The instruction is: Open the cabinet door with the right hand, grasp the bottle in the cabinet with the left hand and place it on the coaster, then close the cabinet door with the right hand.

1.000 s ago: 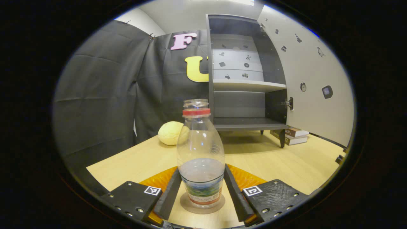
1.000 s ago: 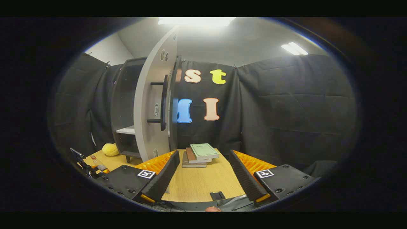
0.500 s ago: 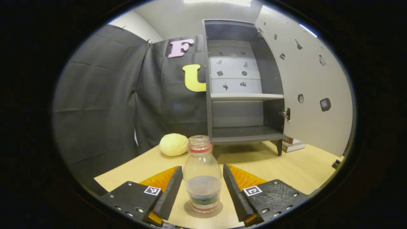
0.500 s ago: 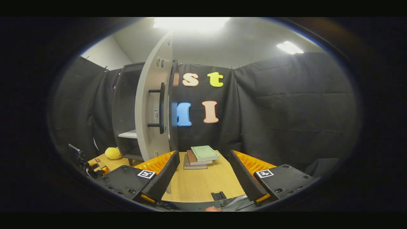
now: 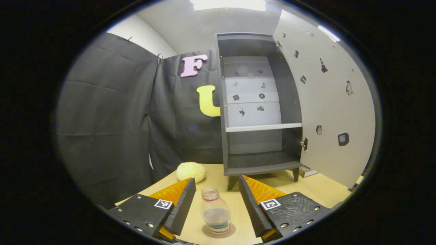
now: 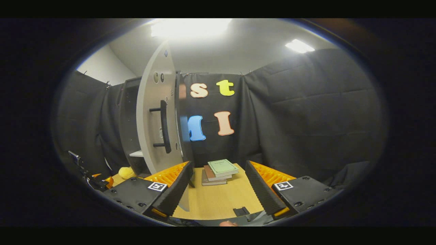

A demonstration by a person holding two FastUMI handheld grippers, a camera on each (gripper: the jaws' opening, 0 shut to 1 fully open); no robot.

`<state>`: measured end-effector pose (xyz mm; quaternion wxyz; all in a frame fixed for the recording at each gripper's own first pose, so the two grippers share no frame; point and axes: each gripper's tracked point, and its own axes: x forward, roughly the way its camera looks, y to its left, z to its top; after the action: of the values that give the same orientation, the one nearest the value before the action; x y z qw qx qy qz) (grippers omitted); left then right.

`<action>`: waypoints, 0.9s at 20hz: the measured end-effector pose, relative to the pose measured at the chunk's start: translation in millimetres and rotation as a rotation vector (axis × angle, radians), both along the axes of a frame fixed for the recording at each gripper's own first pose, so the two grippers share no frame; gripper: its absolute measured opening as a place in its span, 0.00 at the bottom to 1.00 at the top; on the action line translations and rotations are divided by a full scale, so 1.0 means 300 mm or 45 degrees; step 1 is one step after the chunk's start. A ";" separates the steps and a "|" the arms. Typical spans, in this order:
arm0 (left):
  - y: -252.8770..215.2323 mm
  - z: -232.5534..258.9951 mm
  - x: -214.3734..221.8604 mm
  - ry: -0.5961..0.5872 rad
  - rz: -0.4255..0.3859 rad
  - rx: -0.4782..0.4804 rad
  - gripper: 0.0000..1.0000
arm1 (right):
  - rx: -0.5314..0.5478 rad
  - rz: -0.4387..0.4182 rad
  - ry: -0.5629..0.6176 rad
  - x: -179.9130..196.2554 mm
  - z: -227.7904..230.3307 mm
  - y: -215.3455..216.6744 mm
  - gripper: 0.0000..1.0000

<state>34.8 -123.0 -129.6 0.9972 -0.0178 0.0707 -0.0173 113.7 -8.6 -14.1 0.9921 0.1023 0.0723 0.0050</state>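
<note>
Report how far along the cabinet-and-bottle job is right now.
Done: the cabinet door stands open, and the bottle sits upright on the coaster, with the open left gripper clear of it. In hand: nothing; the right gripper is open, short of the door handle. Left: closing the door.

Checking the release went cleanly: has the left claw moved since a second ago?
Yes. The left claw has drawn up and back from the bottle, which stands smaller on its coaster, fingers clear.
</note>
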 end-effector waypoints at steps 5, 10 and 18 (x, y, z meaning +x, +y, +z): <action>0.005 0.193 -0.101 -0.044 0.006 -0.001 0.75 | 0.003 0.029 0.009 0.085 0.036 -0.004 0.98; 0.039 0.283 -0.231 -0.046 0.013 -0.060 0.75 | -0.019 0.052 0.009 0.171 0.094 0.065 0.98; 0.176 0.307 -0.283 -0.060 0.035 -0.063 0.75 | -0.196 0.040 -0.043 0.215 0.165 0.158 0.95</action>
<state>-50.3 -70.2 -37.6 0.9980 -0.0431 0.0466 -0.0059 178.3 38.9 35.3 0.9979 0.0246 0.0572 0.0168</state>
